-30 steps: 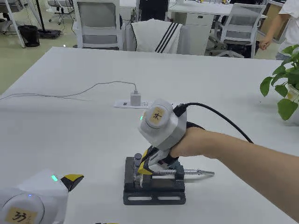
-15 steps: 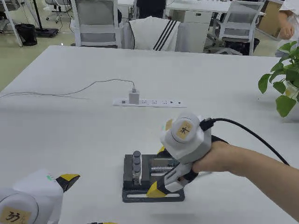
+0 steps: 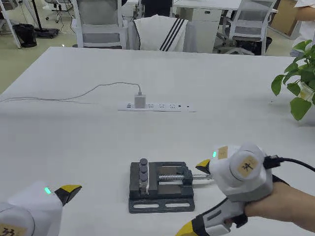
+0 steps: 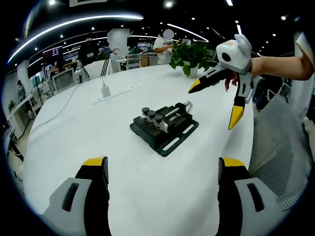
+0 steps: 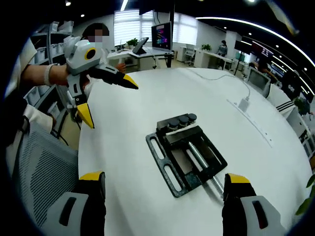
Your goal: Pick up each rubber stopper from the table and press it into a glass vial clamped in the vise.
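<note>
The vise [image 3: 162, 201] sits in the middle of the desk [image 3: 98, 137]. It clamps a row of three vials [image 3: 143, 180], each topped by a dark stopper [image 5: 179, 119]. I can spot no loose stopper on the white top. The left hand-held gripper [image 5: 108, 100] and the right hand-held gripper [image 4: 214, 104] both hang clear of the vise. Their jaws are spread and hold nothing.

To my eye the pressing looks done or nearly so, and what is left is a check that each stopper sits level and fully down. If one stands proud, I'd close the jaws and push on its top, straight along the vial's axis. A sideways shove could crack the glass or rock it in the clamp.

The desk is broad, pale and smooth. A power strip [image 3: 157, 106] lies well beyond the vise with a charger [image 3: 142, 102] plugged in, and a thin cable [image 3: 74, 97] trails off to the left. A leafy plant [image 3: 298, 83] stands at the right edge. Office chairs [image 3: 98, 24] line the far side, one draped with a striped jacket [image 3: 160, 34].
</note>
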`<action>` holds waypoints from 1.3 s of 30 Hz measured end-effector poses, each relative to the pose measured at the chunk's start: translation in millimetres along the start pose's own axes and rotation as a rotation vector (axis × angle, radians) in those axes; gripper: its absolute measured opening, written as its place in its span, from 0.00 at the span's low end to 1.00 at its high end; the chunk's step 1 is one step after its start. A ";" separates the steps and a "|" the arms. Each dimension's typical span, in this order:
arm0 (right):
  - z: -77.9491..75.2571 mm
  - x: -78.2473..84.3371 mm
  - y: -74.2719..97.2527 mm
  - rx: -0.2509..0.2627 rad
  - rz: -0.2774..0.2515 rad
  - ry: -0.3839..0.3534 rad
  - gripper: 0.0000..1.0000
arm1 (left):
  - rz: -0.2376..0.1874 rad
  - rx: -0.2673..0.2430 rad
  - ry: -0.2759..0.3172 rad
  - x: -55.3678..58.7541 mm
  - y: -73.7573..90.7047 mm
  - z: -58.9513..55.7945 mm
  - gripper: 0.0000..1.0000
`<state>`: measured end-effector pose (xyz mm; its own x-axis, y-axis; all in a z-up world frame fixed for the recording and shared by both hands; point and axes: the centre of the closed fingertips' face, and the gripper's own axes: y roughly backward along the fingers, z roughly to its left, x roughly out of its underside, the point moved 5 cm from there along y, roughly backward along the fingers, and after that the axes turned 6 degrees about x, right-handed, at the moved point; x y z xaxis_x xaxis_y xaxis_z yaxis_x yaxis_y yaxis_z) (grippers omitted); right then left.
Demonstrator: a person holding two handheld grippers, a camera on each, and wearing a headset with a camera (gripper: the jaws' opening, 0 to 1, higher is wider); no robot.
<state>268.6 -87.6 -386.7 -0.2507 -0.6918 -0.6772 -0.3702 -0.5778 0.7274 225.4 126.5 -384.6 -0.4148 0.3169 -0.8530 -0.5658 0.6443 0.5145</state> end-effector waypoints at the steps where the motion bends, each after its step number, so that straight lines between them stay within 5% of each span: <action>1: 1.0 2.0 5.0 0.007 -0.015 -0.023 0.99 | -0.002 0.003 0.007 0.7 0.8 0.0 0.92; 5: 2.0 10.3 18.9 0.046 -0.055 -0.070 0.99 | -0.022 0.014 0.020 2.8 3.6 -0.8 0.99; 17: 17.4 50.0 37.6 0.095 -0.062 -0.232 0.99 | -0.032 0.035 0.045 5.5 2.5 0.0 0.99; 39: 29.6 52.5 27.3 0.089 -0.073 -0.264 0.99 | -0.038 0.030 0.065 10.3 -3.6 -2.2 0.99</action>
<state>218.8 -126.8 -405.6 -0.4405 -0.5060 -0.7415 -0.4697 -0.5740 0.6708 221.6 126.0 -395.0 -0.4397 0.2467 -0.8636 -0.5604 0.6761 0.4784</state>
